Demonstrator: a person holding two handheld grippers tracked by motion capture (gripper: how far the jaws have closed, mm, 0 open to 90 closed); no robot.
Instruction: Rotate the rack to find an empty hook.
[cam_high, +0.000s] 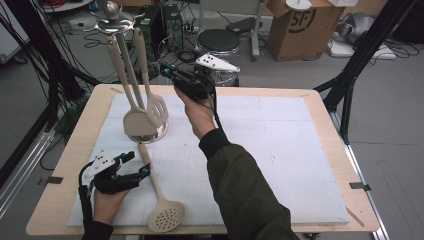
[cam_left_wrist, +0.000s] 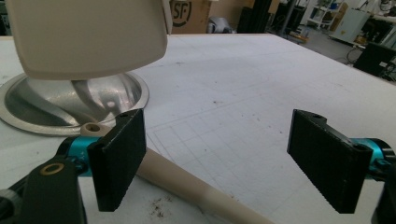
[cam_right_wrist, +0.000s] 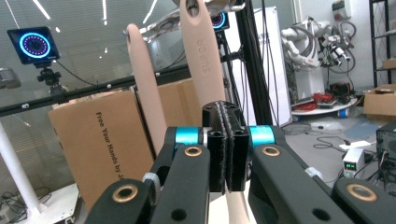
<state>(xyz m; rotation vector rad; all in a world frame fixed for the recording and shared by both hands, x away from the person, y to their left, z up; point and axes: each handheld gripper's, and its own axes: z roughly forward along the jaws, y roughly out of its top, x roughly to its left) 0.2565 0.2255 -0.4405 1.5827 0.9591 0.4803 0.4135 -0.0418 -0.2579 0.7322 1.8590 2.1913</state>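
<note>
A metal utensil stand (cam_high: 150, 134) at the mat's far left holds two beige utensils by their handles, a solid turner (cam_high: 136, 120) and a slotted turner (cam_high: 157, 107). My right gripper (cam_high: 167, 70) is raised just right of their handles. In the right gripper view its jaws (cam_right_wrist: 226, 116) are shut flat together with nothing between them, and the lettered handle (cam_right_wrist: 201, 51) hangs just behind them. A beige skimmer (cam_high: 166, 216) lies near the front edge. My left gripper (cam_high: 139, 164) rests open at the skimmer's handle (cam_left_wrist: 187, 179), which passes under its left jaw.
A white foam mat (cam_high: 275, 150) covers most of the wooden table (cam_high: 325, 100). The stand's shiny base (cam_left_wrist: 70, 100) and the turner blade (cam_left_wrist: 88, 37) sit close ahead of the left gripper. Cardboard boxes (cam_high: 300, 25) and cables lie on the floor beyond.
</note>
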